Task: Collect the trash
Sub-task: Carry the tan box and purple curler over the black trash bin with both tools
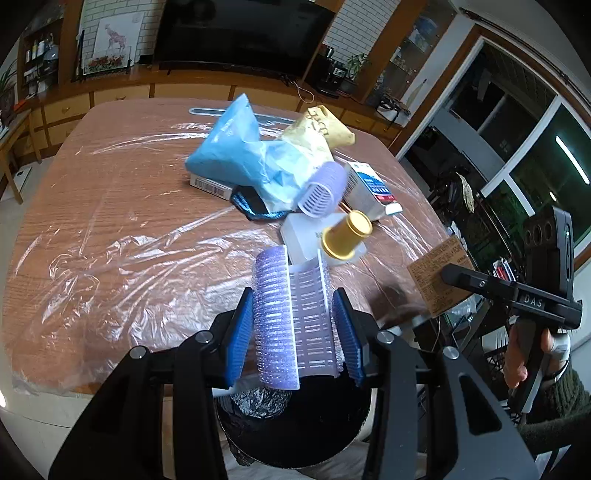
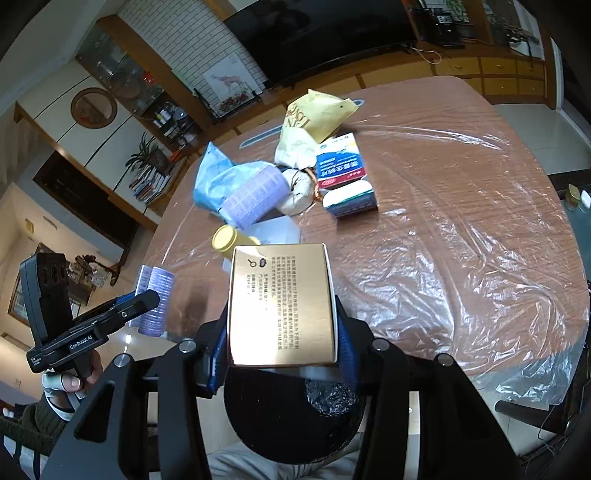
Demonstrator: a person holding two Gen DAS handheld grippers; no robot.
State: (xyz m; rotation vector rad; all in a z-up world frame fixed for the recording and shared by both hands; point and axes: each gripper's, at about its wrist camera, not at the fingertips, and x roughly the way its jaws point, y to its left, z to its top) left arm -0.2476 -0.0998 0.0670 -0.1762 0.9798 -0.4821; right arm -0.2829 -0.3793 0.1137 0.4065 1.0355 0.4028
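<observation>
1. Trash sits heaped toward the far side of the wooden surface [image 1: 110, 206], which is covered by a wrinkled clear plastic sheet [image 1: 92, 266].
2. My left hand-held gripper [image 1: 295, 332] has its blue pads [image 1: 239, 332] pressed on a purple hair roller [image 1: 291, 314], held lengthwise between the jaws and raised off the surface.
3. My right hand-held gripper [image 2: 282, 354] is clamped on a gold box [image 2: 282, 302], printed face up, and it fills the narrow gap between the jaws.
4. From the left camera I can see that right hand-held gripper off to the side with the box's brown printed face [image 1: 439, 277] at its tip; a hand [image 1: 524, 354] in a dark sleeve grips its handle.
5. Right below both held items I see a black-lined bin [image 1: 295, 424], just beside the near edge of the surface; crumpled black liner shows at its rim.
6. Left in the pile: a blue plastic bag [image 1: 232, 147], a yellow paper bag [image 1: 321, 129], a second purple roller [image 1: 321, 188] leaning on the blue bag, a blue-and-white carton [image 1: 369, 188] and a gold cap [image 1: 347, 236] lying on its side on a pale flat piece.
7. In the right view the carton [image 2: 343, 173] lies beside a white bundle, with the yellow bag [image 2: 317, 114] behind it.
8. Behind the surface I see a dark television [image 1: 240, 33] over a low wooden cabinet.
</observation>
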